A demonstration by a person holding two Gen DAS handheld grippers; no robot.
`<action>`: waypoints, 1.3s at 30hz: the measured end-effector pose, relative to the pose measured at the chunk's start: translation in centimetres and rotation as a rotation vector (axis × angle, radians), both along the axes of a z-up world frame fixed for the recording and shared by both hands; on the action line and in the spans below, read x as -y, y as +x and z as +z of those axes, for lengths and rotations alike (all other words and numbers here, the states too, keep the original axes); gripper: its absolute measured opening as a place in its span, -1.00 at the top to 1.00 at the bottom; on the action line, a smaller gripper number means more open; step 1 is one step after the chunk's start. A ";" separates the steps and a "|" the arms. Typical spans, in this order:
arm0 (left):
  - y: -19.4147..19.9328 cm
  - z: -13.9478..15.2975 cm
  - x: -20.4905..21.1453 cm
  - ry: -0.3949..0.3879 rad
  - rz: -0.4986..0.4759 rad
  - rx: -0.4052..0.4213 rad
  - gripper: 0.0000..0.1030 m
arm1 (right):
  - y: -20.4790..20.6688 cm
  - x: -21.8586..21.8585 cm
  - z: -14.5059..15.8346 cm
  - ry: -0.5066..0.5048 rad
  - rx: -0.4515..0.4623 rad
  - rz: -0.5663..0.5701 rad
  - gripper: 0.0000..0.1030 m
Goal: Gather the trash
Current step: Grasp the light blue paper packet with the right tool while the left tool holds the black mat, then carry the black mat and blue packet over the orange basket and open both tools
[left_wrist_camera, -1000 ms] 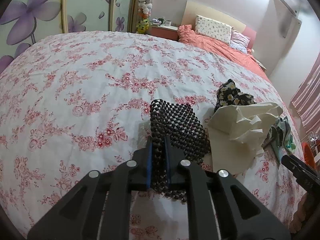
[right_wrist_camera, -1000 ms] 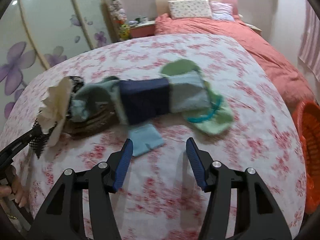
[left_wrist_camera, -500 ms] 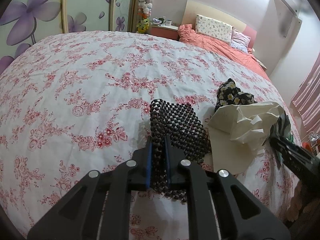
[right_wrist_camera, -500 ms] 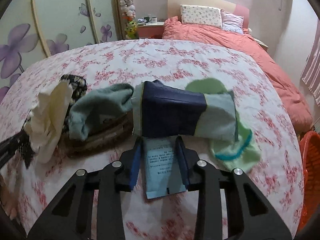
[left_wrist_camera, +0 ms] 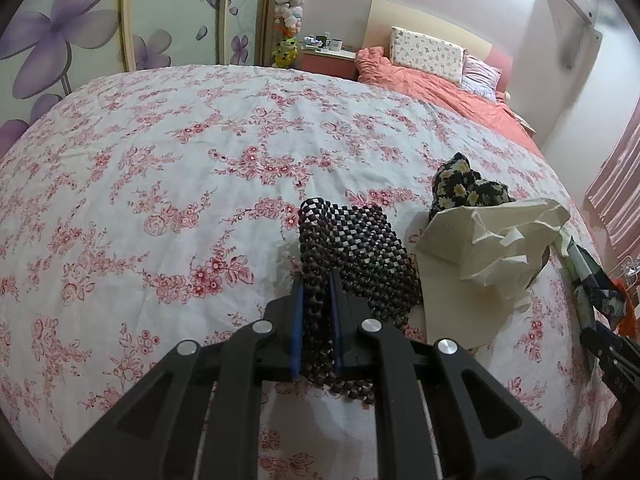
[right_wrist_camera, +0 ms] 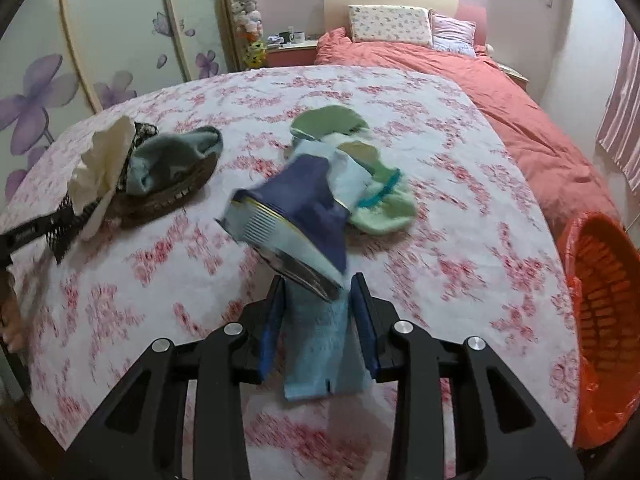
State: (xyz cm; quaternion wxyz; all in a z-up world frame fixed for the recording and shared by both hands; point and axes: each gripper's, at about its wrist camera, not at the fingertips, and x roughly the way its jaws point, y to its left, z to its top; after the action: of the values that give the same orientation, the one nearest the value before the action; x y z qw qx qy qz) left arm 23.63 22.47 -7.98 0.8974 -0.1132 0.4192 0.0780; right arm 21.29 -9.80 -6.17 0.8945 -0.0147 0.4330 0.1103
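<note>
The left gripper [left_wrist_camera: 316, 292] is clamped on a black beaded mat [left_wrist_camera: 356, 256] lying on the floral sheet [left_wrist_camera: 160, 184] — wide bare sheet spreads to its left and ahead, while crumpled cream paper [left_wrist_camera: 484, 244] crowds its right edge. The right gripper [right_wrist_camera: 318, 300] pinches a pale blue packet [right_wrist_camera: 320, 348], with a blue-and-foil wrapper [right_wrist_camera: 296, 220] raised above the sheet just ahead of its fingers. Green socks [right_wrist_camera: 372, 192] lie just beyond. An orange basket [right_wrist_camera: 604, 320] stands off the sheet's right edge; its contents cannot be made out.
</note>
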 end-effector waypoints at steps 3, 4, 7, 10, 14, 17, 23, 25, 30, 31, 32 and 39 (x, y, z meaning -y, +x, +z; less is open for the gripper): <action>0.0 0.0 0.1 0.007 -0.004 -0.001 0.76 | 0.8 -0.7 -0.1 0.004 0.004 -0.004 0.32; 0.1 0.1 0.1 0.010 -0.008 -0.001 0.75 | 1.1 -0.8 -0.1 0.002 0.004 -0.008 0.32; 0.1 0.1 0.3 0.001 -0.026 0.006 0.41 | 2.0 -0.9 -0.1 0.002 0.003 -0.027 0.32; 0.1 0.1 0.7 0.003 -0.041 0.009 0.40 | 2.3 -1.1 -0.2 -0.025 0.012 -0.034 0.45; 0.6 0.1 1.0 0.004 -0.046 0.006 0.62 | 2.3 -0.7 0.0 0.015 -0.015 -0.038 0.46; 0.8 0.2 1.1 0.012 -0.048 0.010 0.84 | 1.9 -0.2 0.7 0.057 -0.016 -0.035 0.46; -0.2 2.5 1.4 0.019 -0.062 0.080 0.87 | 0.9 -0.4 3.3 0.118 0.039 -0.010 0.46; -0.5 3.7 1.6 0.023 -0.064 0.108 0.87 | 0.4 -0.4 4.5 0.139 0.068 -0.002 0.46; -1.6 7.1 2.6 0.025 -0.086 0.182 0.87 | -1.0 -0.2 7.3 0.183 0.139 0.012 0.46; -1.8 7.6 2.9 0.025 -0.091 0.192 0.87 | -1.2 -0.1 7.7 0.190 0.148 0.013 0.46; -2.1 8.4 3.3 0.022 -0.100 0.208 0.87 | -1.6 0.0 8.3 0.199 0.164 0.013 0.46; -3.7 12.0 6.4 -0.001 -0.168 0.278 0.87 | -3.4 2.2 10.8 0.207 0.248 -0.017 0.46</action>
State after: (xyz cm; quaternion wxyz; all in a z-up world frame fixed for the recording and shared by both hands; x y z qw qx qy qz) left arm 19.97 16.05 4.06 0.9500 -0.0880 0.2992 -0.0140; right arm 17.93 -11.96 4.65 0.9387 0.0675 0.3057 0.1442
